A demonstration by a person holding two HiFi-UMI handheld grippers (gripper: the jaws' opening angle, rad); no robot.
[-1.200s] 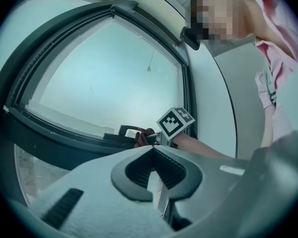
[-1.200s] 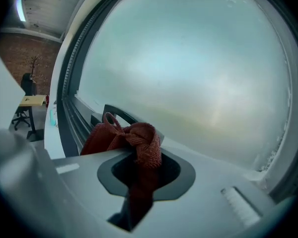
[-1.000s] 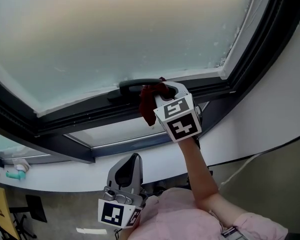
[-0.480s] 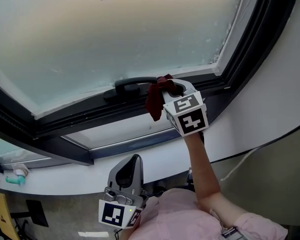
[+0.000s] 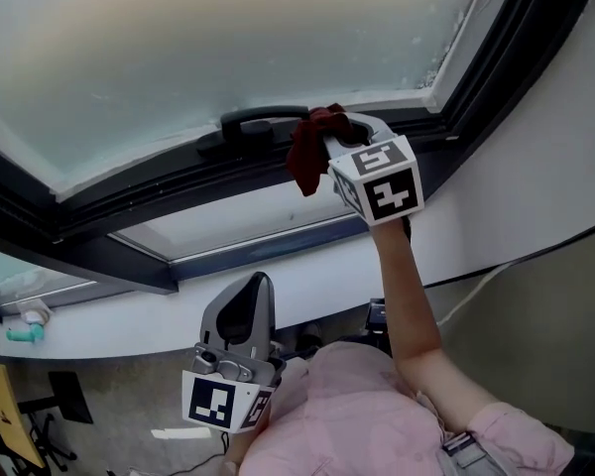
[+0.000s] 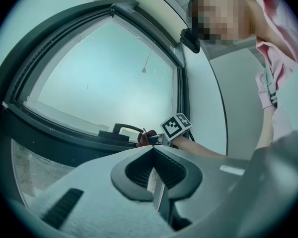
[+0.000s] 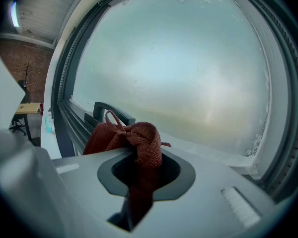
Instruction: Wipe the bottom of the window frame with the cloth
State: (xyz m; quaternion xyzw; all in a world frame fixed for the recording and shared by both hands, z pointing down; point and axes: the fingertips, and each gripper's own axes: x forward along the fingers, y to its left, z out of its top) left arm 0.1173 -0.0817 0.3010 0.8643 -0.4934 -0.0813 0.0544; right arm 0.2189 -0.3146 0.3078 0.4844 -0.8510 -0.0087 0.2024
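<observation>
My right gripper (image 5: pixel 339 135) is raised to the bottom rail of the dark window frame (image 5: pixel 129 198) and is shut on a dark red cloth (image 5: pixel 308 149). The cloth (image 7: pixel 134 143) bunches out of the jaws and hangs just right of the black window handle (image 5: pixel 248 125). In the right gripper view the handle (image 7: pixel 109 113) lies behind the cloth, with frosted glass (image 7: pixel 179 68) above. My left gripper (image 5: pixel 240 315) is held low near the person's chest, jaws together and nothing between them; its own view shows the right gripper (image 6: pixel 161 139) far off at the frame.
A white sill (image 5: pixel 307 276) curves below the frame. A white wall (image 5: pixel 535 167) rises on the right, with a thin cable (image 5: pixel 476 286) across it. A small teal object (image 5: pixel 20 333) sits on the sill at far left. The person's pink sleeve (image 5: pixel 377 424) fills the bottom.
The right gripper has moved the cloth to the right and up along the bottom rail, from in front of the handle to its right end. The left gripper stays low.
</observation>
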